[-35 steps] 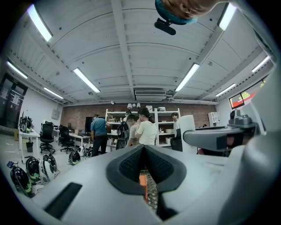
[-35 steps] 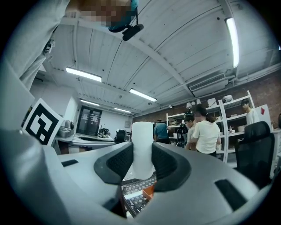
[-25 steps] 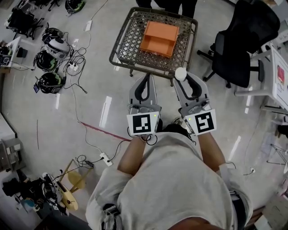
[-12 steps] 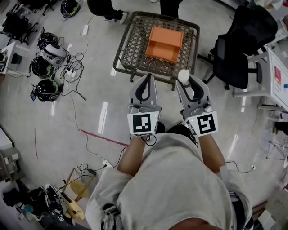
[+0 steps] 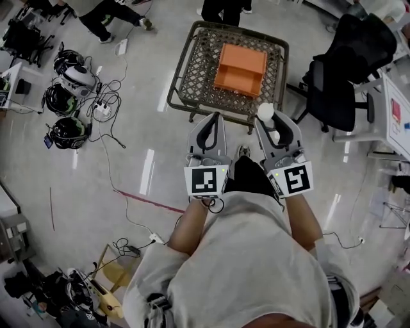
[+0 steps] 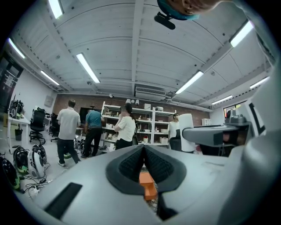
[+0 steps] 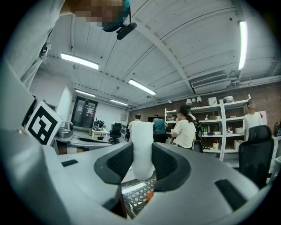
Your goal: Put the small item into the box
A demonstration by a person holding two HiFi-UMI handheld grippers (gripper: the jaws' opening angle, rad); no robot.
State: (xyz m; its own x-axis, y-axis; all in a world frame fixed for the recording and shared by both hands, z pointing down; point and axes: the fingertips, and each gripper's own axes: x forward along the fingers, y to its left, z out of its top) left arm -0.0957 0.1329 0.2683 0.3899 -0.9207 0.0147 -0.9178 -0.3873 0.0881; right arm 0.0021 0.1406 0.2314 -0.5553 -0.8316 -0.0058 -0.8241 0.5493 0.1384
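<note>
An orange open box (image 5: pixel 240 69) sits on a low woven-mesh table (image 5: pixel 186 90) ahead of me. My right gripper (image 5: pixel 269 122) is shut on a small white rounded item (image 5: pixel 265 112), held above the floor just short of the table's near edge. In the right gripper view the white item (image 7: pixel 141 149) stands upright between the dark pads (image 7: pixel 119 163). My left gripper (image 5: pixel 211 120) hovers beside it, shut and holding nothing. In the left gripper view its pads (image 6: pixel 131 162) meet, with the orange box (image 6: pixel 148 186) showing below them.
A black office chair (image 5: pixel 339 77) stands right of the table, with a white desk (image 5: pixel 394 109) beyond it. Helmets (image 5: pixel 67 96) and cables lie on the floor at the left. A red line (image 5: pixel 144 198) crosses the floor. People stand beyond the table (image 5: pixel 221 9).
Both grippers have moved toward the table, whose near edge now lies just ahead of their tips. The white item stays gripped. People at the far side have shifted.
</note>
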